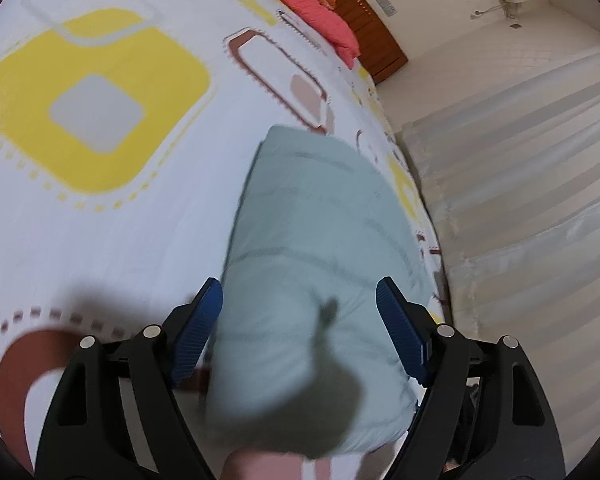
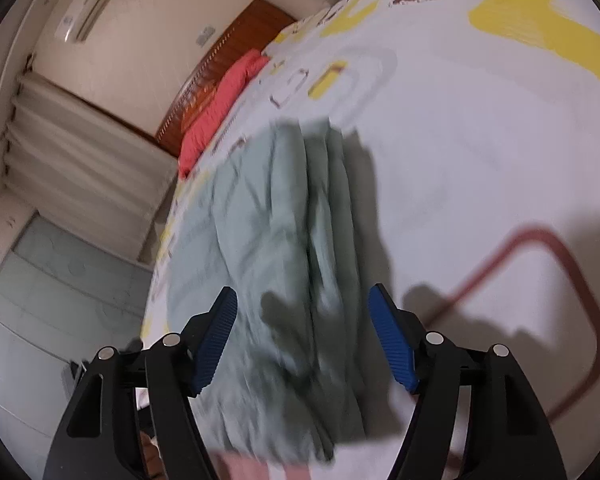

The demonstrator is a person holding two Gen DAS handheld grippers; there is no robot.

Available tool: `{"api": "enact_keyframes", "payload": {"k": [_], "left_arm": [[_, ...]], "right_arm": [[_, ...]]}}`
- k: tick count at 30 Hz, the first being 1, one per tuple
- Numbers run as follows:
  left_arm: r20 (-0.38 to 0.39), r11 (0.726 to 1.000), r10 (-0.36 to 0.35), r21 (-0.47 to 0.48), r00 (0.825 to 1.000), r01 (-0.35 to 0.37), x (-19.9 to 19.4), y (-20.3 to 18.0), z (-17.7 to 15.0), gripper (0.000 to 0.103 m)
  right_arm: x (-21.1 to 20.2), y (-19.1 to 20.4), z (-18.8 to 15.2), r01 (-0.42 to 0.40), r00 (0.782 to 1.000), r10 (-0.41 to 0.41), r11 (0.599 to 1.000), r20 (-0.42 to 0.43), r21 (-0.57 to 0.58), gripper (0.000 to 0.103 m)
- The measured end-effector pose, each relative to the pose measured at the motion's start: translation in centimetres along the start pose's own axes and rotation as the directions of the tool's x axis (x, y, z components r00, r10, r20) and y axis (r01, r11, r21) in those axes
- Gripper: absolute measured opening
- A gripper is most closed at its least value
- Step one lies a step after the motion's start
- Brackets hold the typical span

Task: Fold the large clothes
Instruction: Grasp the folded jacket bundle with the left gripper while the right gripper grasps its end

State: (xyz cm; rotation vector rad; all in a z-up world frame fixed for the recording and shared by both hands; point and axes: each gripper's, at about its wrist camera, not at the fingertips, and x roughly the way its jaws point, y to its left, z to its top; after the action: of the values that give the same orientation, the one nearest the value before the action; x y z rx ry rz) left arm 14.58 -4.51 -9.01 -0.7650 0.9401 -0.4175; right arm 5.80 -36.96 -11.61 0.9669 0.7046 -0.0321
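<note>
A pale green garment (image 1: 312, 264) lies folded into a long thick bundle on the patterned bedspread (image 1: 100, 216), near the bed's side edge. My left gripper (image 1: 299, 300) hangs above its near end, open, its blue pads apart and clear of the cloth. In the right wrist view the same garment (image 2: 276, 240) shows several stacked layers along one side. My right gripper (image 2: 302, 308) hovers over it, open, with nothing pinched between its blue pads. Both views are blurred by motion.
A coral pink pillow (image 1: 312, 4) lies at the wooden headboard (image 1: 364, 20). Pale curtains (image 1: 532, 200) hang beside the bed's edge. An air conditioner (image 2: 96, 0) is on the wall. The bedspread (image 2: 480, 160) stretches wide beyond the garment.
</note>
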Motion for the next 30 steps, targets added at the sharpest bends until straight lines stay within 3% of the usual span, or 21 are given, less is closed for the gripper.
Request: {"api": "enact_keyframes", "payload": {"k": [4,8,9,10,11,12,16,19,22,24,25,26,28,30], "left_arm": [[-0.035,0.999,-0.045,-0.013,0.998,0.045,2.1,-1.3,2.1,0.081],[-0.037,1.0,-0.006,0.007,0.999,0.006,4.6,-2.4,3.3,0.08],[-0.03,1.0,0.019,0.022,0.999,-0.018,4.9,-2.6,3.4,0.078],[-0.026,0.997,0.061,0.045,0.998,-0.06,5.7,-2.8,3.6,0.066],[-0.036,0.992,0.111,0.068,0.993,-0.108,6.5,-2.8,3.7,0.052],[-0.042,0.987,0.141,0.086,0.989,-0.137,7.1,-2.6,3.8,0.048],[-0.043,0.967,0.217,0.147,0.975,-0.209,9.2,-2.1,3.9,0.044],[-0.046,0.966,0.216,0.158,0.975,-0.206,9.5,-1.8,4.0,0.044],[-0.064,0.982,0.158,0.117,0.985,-0.15,8.9,-1.0,4.5,0.046],[-0.076,0.991,0.118,0.064,0.99,-0.114,8.1,-0.4,4.5,0.06],[-0.079,0.997,0.076,0.014,0.994,-0.075,7.6,0.4,4.6,0.073],[-0.079,0.999,0.048,-0.019,0.996,-0.05,7.3,0.9,4.7,0.08],[-0.086,0.995,-0.017,-0.097,0.996,0.008,7.2,2.3,4.6,0.084],[-0.117,0.99,-0.038,-0.139,0.992,0.022,7.8,3.0,4.2,0.085]], "right_arm": [[2.0,0.3,3.2,-0.031,0.999,0.031,0.999,0.007,0.031,0.068],[4.7,0.2,5.3,-0.033,0.999,0.033,0.997,0.008,0.065,0.068],[5.3,0.0,5.5,-0.026,1.0,0.026,0.997,0.006,0.071,0.061],[6.1,-0.2,5.8,-0.007,1.0,0.007,0.998,-0.007,0.069,0.046],[6.7,-0.3,5.9,0.004,1.0,-0.002,0.998,-0.02,0.067,0.039],[7.4,-0.7,5.9,0.015,0.999,-0.013,0.997,-0.035,0.071,0.037],[9.0,-1.5,5.8,0.031,0.998,-0.027,0.997,-0.054,0.073,0.033],[9.2,-1.5,5.9,0.034,0.998,-0.031,0.998,-0.056,0.054,0.033],[8.3,-1.4,5.8,0.018,0.998,-0.016,0.999,-0.058,0.046,0.038],[7.3,-1.4,5.9,0.005,0.999,-0.002,0.999,-0.049,0.051,0.052],[6.5,-1.6,5.8,0.0,0.999,0.002,0.998,-0.032,0.055,0.069],[6.2,-1.7,5.7,0.004,1.0,-0.003,0.998,-0.015,0.058,0.072],[5.7,-2.1,5.4,-0.001,1.0,0.001,0.998,-0.012,0.062,0.072],[6.0,-2.5,5.2,-0.019,0.999,0.021,0.998,-0.035,0.062,0.072]]}}
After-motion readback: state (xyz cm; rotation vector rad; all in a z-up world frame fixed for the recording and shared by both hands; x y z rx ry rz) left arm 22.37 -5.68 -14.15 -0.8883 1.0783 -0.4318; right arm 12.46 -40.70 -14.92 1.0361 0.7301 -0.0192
